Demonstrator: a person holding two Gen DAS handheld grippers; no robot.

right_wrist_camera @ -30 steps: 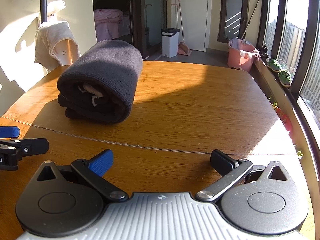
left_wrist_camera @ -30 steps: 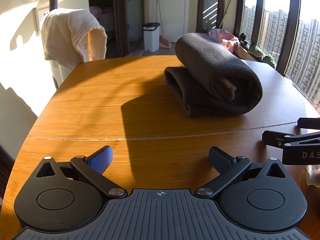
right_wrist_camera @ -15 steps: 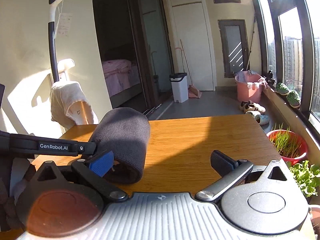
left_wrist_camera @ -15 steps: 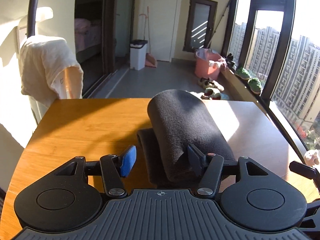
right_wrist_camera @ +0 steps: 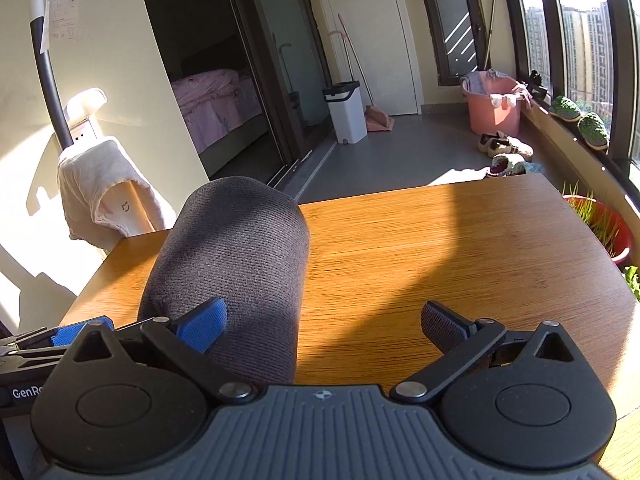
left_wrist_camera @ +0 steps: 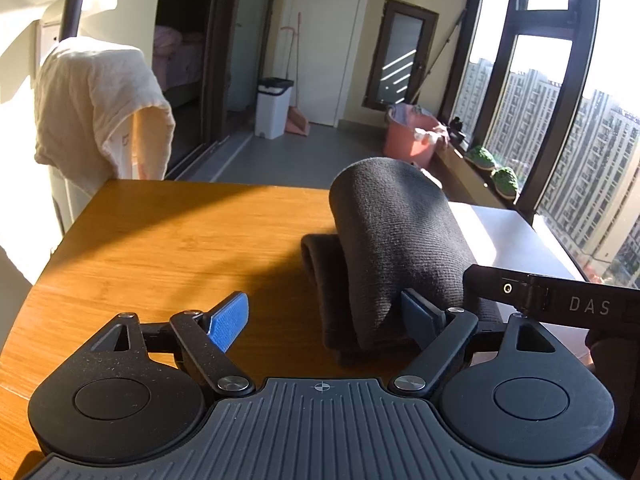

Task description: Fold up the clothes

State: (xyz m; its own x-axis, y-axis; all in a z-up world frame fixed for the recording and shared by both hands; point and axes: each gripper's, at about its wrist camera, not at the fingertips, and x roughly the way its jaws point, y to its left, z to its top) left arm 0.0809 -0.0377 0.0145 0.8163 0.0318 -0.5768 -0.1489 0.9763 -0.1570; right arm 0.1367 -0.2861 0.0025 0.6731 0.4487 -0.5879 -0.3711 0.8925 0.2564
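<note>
A dark grey garment (left_wrist_camera: pixel 394 240), folded and rolled, lies on the wooden table (left_wrist_camera: pixel 168 248). My left gripper (left_wrist_camera: pixel 326 318) is open at the roll's near end, its right finger (left_wrist_camera: pixel 420 316) against the cloth and its left finger over bare wood. The right gripper's arm (left_wrist_camera: pixel 560 300) crosses the left wrist view at the right. In the right wrist view the roll (right_wrist_camera: pixel 232 264) sits at the left, and my right gripper (right_wrist_camera: pixel 320 322) is open, its left finger (right_wrist_camera: pixel 202 322) touching the roll's near end and its right finger over bare table (right_wrist_camera: pixel 460 252).
A cream towel (left_wrist_camera: pixel 96 100) hangs over a stand past the table's far left corner. Beyond the table are a white bin (right_wrist_camera: pixel 346 114), a pink tub (right_wrist_camera: pixel 494 106) and windows on the right. A red plant pot (right_wrist_camera: pixel 604 228) stands by the table's right edge.
Both grippers have moved forward from the table's near side to the roll's near end. The left gripper, narrowed half a second ago, has opened wide again. The roll has not moved.
</note>
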